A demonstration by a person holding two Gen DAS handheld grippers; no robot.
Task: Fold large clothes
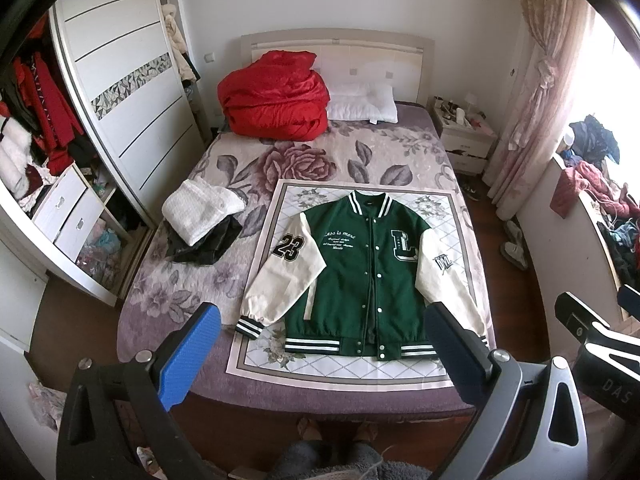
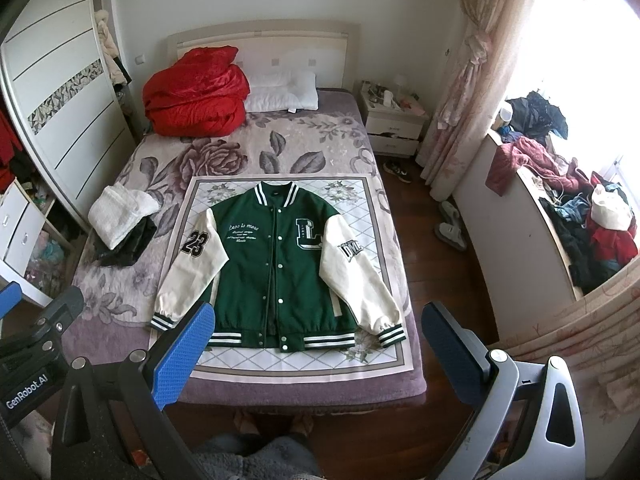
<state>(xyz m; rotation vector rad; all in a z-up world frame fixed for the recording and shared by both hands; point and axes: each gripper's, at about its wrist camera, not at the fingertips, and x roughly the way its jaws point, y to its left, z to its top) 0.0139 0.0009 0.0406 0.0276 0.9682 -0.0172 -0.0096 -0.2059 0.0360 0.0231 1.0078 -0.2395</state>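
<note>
A green varsity jacket (image 1: 360, 264) (image 2: 276, 264) with cream sleeves lies flat, face up and buttoned, on a patterned cloth (image 1: 344, 368) (image 2: 288, 364) at the foot of the bed. Its collar points to the headboard, its striped hem toward me. My left gripper (image 1: 320, 344) hangs open above the bed's near edge, holding nothing. My right gripper (image 2: 320, 344) is open too, above the hem and equally empty. Both are well clear of the jacket. The right gripper (image 1: 592, 328) also shows at the right edge of the left wrist view, and the left gripper (image 2: 36, 328) at the left edge of the right wrist view.
A folded white garment (image 1: 202, 210) (image 2: 120, 212) lies on a dark one at the bed's left side. A red quilt (image 1: 276, 96) (image 2: 196, 92) and pillow (image 1: 362, 104) sit by the headboard. Wardrobe (image 1: 120, 92) at left, nightstand (image 2: 394, 120) and a cluttered ledge (image 2: 580, 216) at right.
</note>
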